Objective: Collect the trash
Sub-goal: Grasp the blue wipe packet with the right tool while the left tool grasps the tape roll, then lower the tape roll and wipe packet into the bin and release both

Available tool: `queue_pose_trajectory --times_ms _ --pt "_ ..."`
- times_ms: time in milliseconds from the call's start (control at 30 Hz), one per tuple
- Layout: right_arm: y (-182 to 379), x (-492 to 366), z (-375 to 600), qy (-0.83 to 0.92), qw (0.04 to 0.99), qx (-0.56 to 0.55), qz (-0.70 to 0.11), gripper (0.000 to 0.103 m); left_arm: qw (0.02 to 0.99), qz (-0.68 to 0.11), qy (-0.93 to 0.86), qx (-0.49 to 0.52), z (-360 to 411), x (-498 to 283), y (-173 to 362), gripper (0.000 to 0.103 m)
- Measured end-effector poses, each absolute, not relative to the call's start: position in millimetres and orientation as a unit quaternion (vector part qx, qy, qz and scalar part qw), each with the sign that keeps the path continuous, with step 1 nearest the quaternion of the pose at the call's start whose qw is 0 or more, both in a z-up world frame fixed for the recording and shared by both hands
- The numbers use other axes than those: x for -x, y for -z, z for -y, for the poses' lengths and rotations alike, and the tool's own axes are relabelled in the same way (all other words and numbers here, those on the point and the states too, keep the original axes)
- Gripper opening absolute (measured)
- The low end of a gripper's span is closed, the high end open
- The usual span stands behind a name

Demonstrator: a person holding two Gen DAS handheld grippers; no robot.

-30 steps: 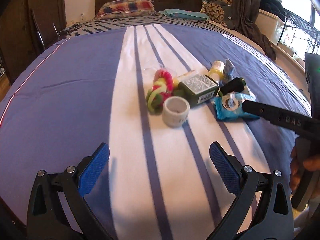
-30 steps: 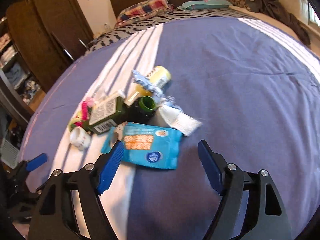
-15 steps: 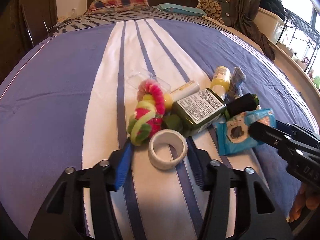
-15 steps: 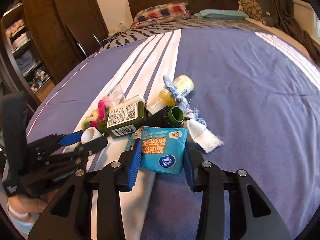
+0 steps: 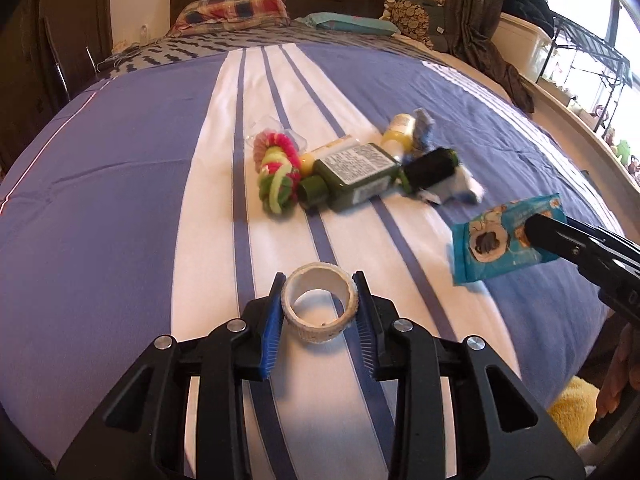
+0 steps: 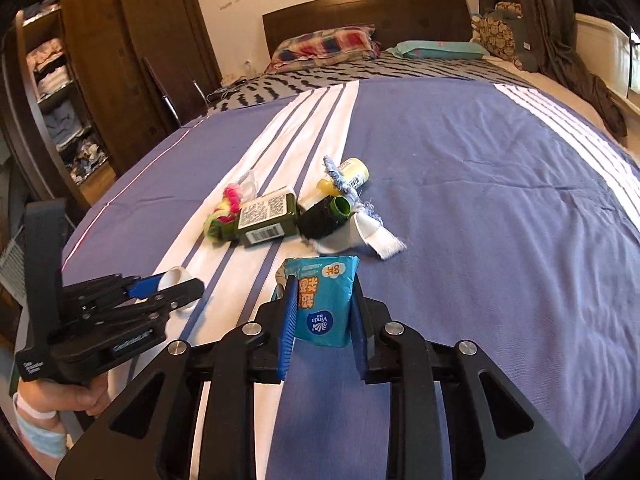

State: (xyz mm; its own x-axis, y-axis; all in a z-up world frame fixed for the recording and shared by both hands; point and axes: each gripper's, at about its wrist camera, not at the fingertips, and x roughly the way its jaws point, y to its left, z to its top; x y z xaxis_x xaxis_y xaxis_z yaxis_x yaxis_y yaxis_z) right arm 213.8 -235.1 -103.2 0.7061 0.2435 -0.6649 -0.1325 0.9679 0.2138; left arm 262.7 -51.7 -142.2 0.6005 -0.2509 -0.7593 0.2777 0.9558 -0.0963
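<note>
- Step in hand: pickup, both hands loaded at once.
- Left tongs [image 5: 318,312] have just been closing; pads now clamp the white tape ring [image 5: 319,303], just above the bed [image 5: 120,208].
- Right tongs [image 6: 323,312] also just closing, now pinching the blue tissue pack [image 6: 322,300], lifted clear.
- Green bottle [image 5: 356,178], hair ties [image 5: 277,172] and scraps lie in a pile mid-bed.
- Next, likely: carry both to a bin; none in view.
</note>
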Motion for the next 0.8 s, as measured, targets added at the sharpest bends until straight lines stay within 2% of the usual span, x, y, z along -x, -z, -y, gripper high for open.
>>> queue_pose_trajectory --times_ms 500,667,800 --pt "56.7 -99.1 228.3 -0.081 0.945 -0.044 -0.314 0.023 0.922 -0.349 0.17 -0.011 43.7 -123.3 71.9 0.031" --pt "55.6 -54.8 221.9 -0.081 0.948 -0.026 -0.307 0.023 0.922 -0.344 0.178 -0.006 38.0 -83.2 72.2 0.031" --pt "72.3 -25.7 222.7 -0.081 0.943 -0.018 -0.321 0.023 0.913 -0.361 0.188 -0.008 39.2 -56.8 92.8 0.031"
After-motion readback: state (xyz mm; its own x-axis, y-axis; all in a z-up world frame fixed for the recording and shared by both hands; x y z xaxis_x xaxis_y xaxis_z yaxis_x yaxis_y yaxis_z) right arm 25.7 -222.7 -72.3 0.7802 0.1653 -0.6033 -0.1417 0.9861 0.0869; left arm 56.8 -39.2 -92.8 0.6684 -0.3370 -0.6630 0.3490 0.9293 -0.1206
